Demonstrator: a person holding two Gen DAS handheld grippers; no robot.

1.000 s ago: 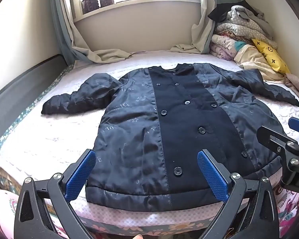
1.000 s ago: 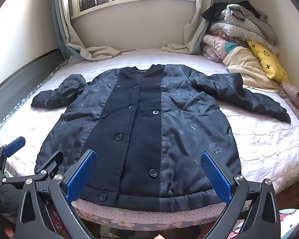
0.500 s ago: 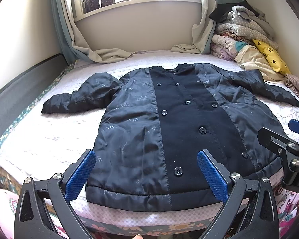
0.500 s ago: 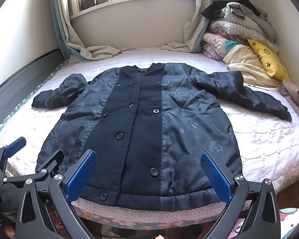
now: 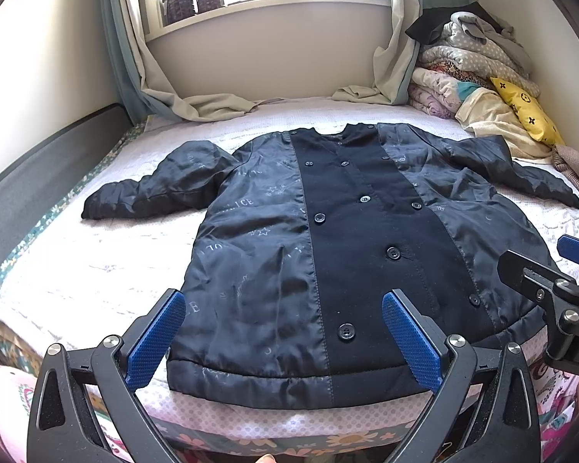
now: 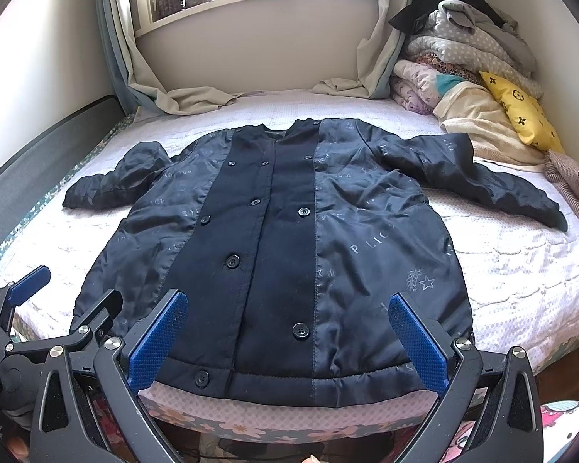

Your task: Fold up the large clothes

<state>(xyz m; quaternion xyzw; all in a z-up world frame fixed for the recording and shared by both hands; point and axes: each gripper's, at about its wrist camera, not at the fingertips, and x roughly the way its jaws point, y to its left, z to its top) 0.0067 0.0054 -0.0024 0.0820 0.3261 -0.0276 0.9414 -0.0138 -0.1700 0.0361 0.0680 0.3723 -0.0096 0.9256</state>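
Ahead of both spread, empty grippers, left gripper and right gripper, a dark navy buttoned padded coat lies flat on the white quilted bed.

Dark navy coat lies flat on the bed, front side up, collar toward the window, hem at the near edge; buttoned black centre panel with two button rows; shiny side panels bear faint printed lettering and stars; both sleeves spread outward, slightly creased.
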